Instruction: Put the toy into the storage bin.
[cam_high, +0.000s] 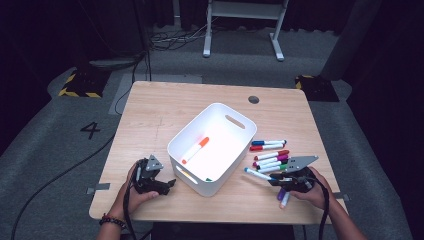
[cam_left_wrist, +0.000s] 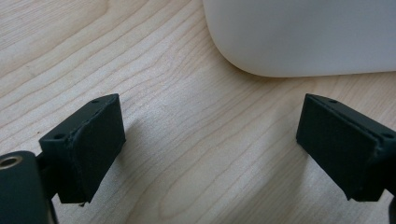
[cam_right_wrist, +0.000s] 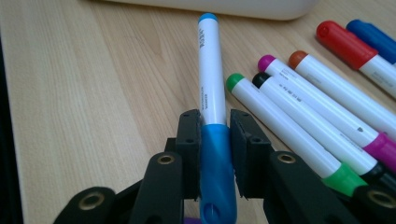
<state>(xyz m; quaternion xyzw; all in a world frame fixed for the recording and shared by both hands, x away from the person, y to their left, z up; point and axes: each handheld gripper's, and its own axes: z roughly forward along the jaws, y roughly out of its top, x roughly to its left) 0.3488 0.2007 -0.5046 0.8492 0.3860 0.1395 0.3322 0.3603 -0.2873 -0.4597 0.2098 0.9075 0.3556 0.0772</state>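
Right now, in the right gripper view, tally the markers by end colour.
Light blue marker, in the right gripper: 1
Green marker: 1
Black marker: 1
Magenta marker: 1
Orange marker: 1
Red marker: 1
Blue marker: 1
Total: 7
Purple bit under the gripper: too hidden to count.

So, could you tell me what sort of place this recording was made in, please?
Probably a lab or studio set up for recording: a lone wooden table on grey carpet, hazard-striped floor blocks, loose cables and dark surroundings.
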